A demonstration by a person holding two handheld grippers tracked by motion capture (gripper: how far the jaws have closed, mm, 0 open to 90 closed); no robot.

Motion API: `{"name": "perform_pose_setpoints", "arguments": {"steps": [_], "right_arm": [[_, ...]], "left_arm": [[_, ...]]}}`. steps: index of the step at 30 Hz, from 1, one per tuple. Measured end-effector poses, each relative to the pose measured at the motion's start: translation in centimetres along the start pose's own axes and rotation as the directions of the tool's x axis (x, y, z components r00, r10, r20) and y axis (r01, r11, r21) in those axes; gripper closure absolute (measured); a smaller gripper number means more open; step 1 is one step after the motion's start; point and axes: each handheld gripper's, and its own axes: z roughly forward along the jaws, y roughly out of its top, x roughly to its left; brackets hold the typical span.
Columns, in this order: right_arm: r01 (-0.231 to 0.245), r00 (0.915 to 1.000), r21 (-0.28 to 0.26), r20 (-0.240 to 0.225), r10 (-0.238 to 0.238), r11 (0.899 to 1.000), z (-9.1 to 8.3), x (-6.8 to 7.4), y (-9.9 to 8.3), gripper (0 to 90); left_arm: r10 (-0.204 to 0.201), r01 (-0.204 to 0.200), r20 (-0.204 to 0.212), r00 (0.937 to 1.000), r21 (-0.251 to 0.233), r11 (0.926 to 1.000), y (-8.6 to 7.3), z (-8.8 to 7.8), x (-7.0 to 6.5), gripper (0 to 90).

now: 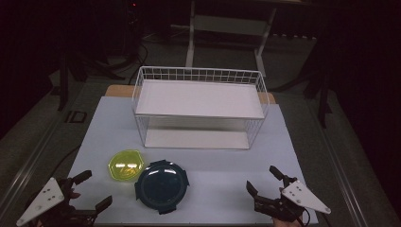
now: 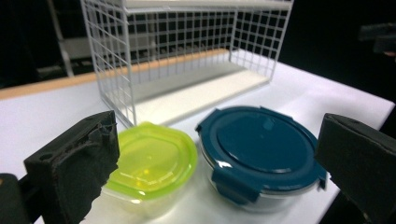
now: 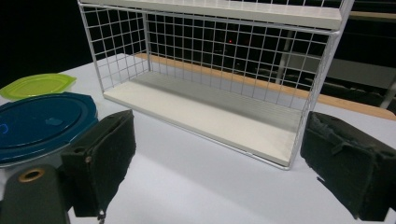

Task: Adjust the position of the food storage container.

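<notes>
While gaping empty near the rack (image 1: 198,106), reaching left tool (image 1: 90,191) toward rigid, slippery blue-lidded container (image 1: 161,185); gripping rim clips.

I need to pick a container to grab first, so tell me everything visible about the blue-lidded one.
The blue-lidded container is round, with a clear, glass-like body and a dark teal plastic lid with snap tabs folded down around the rim, so it looks closed. It stands upright on the white table, in front of the wire shelf rack, right beside the yellow-green lidded container. Nothing grips it; whether the containers touch is unclear.
</notes>
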Motion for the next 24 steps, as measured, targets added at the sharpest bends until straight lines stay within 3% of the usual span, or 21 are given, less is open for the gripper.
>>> {"name": "perform_pose_setpoints", "arguments": {"steps": [1, 2, 7, 8, 9, 10, 11, 12, 13, 14, 15, 16, 17, 18, 19, 22, 23, 24], "right_arm": [[0.001, 1.0000, 0.001, 0.000, -0.001, 1.000, 0.0, 0.0, 0.0, 9.8], [0.002, 1.0000, 0.002, 0.001, -0.002, 1.000, 0.0, 0.0, 0.0, 9.8], [0.004, 1.0000, 0.006, 0.001, -0.004, 1.000, 0.1, 0.0, 0.0, 9.8], [0.001, 1.0000, 0.008, 0.000, -0.001, 1.000, 0.2, 0.0, -0.1, 9.8], [0.001, 1.0000, 0.008, 0.000, -0.001, 1.000, 0.2, 0.0, -0.1, 9.8], [0.000, 1.0000, 0.009, 0.000, 0.000, 1.000, 0.2, 0.0, -0.1, 9.8], [-0.004, 1.0000, 0.011, -0.003, 0.004, 1.000, 0.2, 0.0, -0.1, 9.8], [-0.005, 1.0000, 0.015, -0.004, 0.005, 1.000, 0.3, 0.0, -0.2, 9.8], [-0.005, 1.0000, 0.015, -0.004, 0.005, 1.000, 0.3, 0.0, -0.2, 9.8], [-0.006, 1.0000, 0.014, -0.005, 0.006, 1.000, 0.2, 0.0, -0.2, 9.8], [-0.006, 1.0000, 0.013, -0.006, 0.006, 1.000, 0.3, 0.0, -0.2, 9.8], [-0.006, 1.0000, 0.015, -0.006, 0.006, 1.000, 0.3, 0.0, -0.1, 9.8], [-0.006, 1.0000, 0.014, -0.007, 0.006, 1.000, 0.3, 0.0, -0.2, 9.8], [-0.007, 0.9999, 0.015, -0.009, 0.007, 1.000, 0.3, 0.0, -0.2, 9.8], [-0.007, 0.9999, 0.016, -0.010, 0.007, 1.000, 0.3, 0.0, -0.2, 9.8], [-0.011, 0.9999, 0.015, -0.013, 0.011, 1.000, 0.3, 0.0, -0.2, 9.8], [-0.011, 0.9999, 0.015, -0.013, 0.011, 1.000, 0.3, 0.0, -0.2, 9.8], [-0.012, 0.9998, 0.014, -0.013, 0.012, 1.000, 0.3, 0.0, -0.2, 9.8]], "left_arm": [[0.000, 0.000, 0.000, 1.0000, 0.000, 1.0000, 0.0, 0.0, 0.0, 0.0], [-0.027, 0.026, 0.024, 0.9994, 0.019, 0.9995, 0.0, 0.1, 0.3, 0.0], [-0.025, 0.021, 0.051, 0.9984, 0.081, 0.9965, -0.1, 0.5, 0.6, 0.0], [-0.015, 0.008, 0.059, 0.9981, 0.122, 0.9926, -0.1, 0.8, 0.6, 0.0], [-0.015, 0.008, 0.059, 0.9981, 0.122, 0.9926, -0.1, 0.8, 0.6, 0.0], [-0.005, -0.006, 0.068, 0.9977, 0.164, 0.9864, -0.3, 1.2, 0.5, 0.0], [0.000, -0.013, 0.073, 0.9974, 0.176, 0.9843, -0.4, 1.3, 0.5, 0.0], [-0.004, -0.016, 0.099, 0.9951, 0.198, 0.9800, -0.6, 1.5, 0.5, 3.4], [-0.004, -0.016, 0.099, 0.9951, 0.198, 0.9800, -0.6, 1.5, 0.5, 5.4], [0.022, -0.048, 0.129, 0.9914, 0.209, 0.9767, -0.9, 1.7, 0.3, 11.6], [0.022, -0.048, 0.129, 0.9914, 0.209, 0.9767, -0.9, 1.7, 0.3, 17.3], [0.037, -0.071, 0.150, 0.9881, 0.232, 0.9702, -1.1, 1.9, 0.2, 21.4], [0.037, -0.071, 0.150, 0.9881, 0.232, 0.9702, -1.1, 1.9, 0.2, 27.7], [0.043, -0.085, 0.173, 0.9840, 0.245, 0.9659, -1.3, 2.2, 0.1, 35.6], [0.043, -0.085, 0.173, 0.9840, 0.245, 0.9659, -1.3, 2.2, 0.1, 38.0], [0.064, -0.123, 0.201, 0.9776, 0.298, 0.9467, -1.6, 3.0, -0.1, 51.7], [0.064, -0.123, 0.201, 0.9776, 0.298, 0.9467, -1.6, 3.0, -0.1, 54.8], [0.065, -0.133, 0.208, 0.9759, 0.329, 0.9351, -1.8, 3.7, -0.1, 57.8]]}}
